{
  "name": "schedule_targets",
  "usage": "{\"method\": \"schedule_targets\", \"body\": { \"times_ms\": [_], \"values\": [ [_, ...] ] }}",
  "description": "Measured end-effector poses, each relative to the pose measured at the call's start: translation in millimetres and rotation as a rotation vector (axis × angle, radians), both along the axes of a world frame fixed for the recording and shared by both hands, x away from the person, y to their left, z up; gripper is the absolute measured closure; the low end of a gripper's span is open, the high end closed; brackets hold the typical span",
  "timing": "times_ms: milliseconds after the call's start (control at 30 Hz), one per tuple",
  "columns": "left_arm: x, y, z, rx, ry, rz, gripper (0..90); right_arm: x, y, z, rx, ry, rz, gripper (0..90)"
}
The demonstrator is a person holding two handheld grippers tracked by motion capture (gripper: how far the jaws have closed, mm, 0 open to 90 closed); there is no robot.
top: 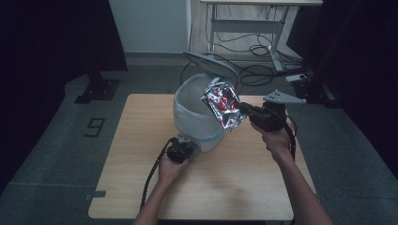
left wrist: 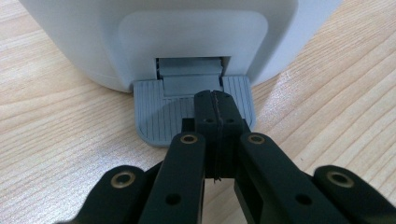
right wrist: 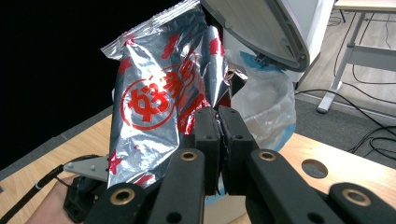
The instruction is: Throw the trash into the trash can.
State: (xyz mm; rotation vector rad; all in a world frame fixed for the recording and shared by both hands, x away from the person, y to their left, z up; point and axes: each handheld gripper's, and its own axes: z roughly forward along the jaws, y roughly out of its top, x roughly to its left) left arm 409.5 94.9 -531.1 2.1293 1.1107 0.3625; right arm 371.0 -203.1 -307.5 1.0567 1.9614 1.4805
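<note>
The light wooden counter [top: 141,140] carries 1 white pedal bin [top: 197,126], standing just ahead of the left gripper [top: 184,146], its grey pedal [left wrist: 154,116] low over the wood.

Crinkled silver foil packet [top: 224,104] with red print, upright over open white pedal bin [top: 197,119], lid raised

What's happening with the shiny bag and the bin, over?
Left hand-held gripper shut, pressing the pedal. Bin lid up. Right hand-held gripper shut on foil snack bag at the pedal bin mouth. Nothing blocking.
</note>
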Motion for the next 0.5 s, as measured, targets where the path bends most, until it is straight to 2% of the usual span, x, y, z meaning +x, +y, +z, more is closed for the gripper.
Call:
{"method": "schedule_targets", "body": {
  "times_ms": [500],
  "values": [
    [-0.3,0.5,-0.4,-0.001,-0.005,-0.004,90.0,11.7,14.1,1.8,-0.004,0.009,0.005,86.5]
  ]
}}
